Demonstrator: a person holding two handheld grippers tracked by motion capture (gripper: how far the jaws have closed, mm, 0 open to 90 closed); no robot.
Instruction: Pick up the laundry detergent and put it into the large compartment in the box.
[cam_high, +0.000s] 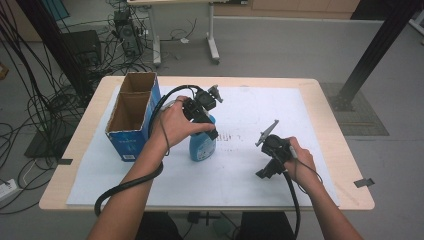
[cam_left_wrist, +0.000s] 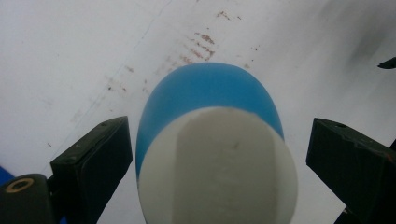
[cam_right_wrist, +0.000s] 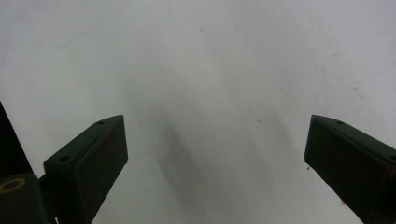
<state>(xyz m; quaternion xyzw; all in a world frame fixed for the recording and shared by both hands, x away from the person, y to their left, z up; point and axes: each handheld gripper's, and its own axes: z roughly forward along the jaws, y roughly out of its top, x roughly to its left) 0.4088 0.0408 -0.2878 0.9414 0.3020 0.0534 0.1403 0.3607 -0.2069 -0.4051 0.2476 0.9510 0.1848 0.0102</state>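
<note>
Straddling blue bottle (cam_left_wrist: 210, 93), L gripper (cam_left_wrist: 217, 149) prob. apart.

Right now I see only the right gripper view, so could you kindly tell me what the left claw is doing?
Observer: The left claw is over an upright blue plastic bottle with a white cap, with its jaws open on either side.
Operator: Where does that bottle stand?
Observer: On the white sheet, just right of the open blue cardboard box.
Operator: And where is my right claw?
Observer: The right claw, open, is above bare sheet to the right of the bottle, apart from it.
</note>
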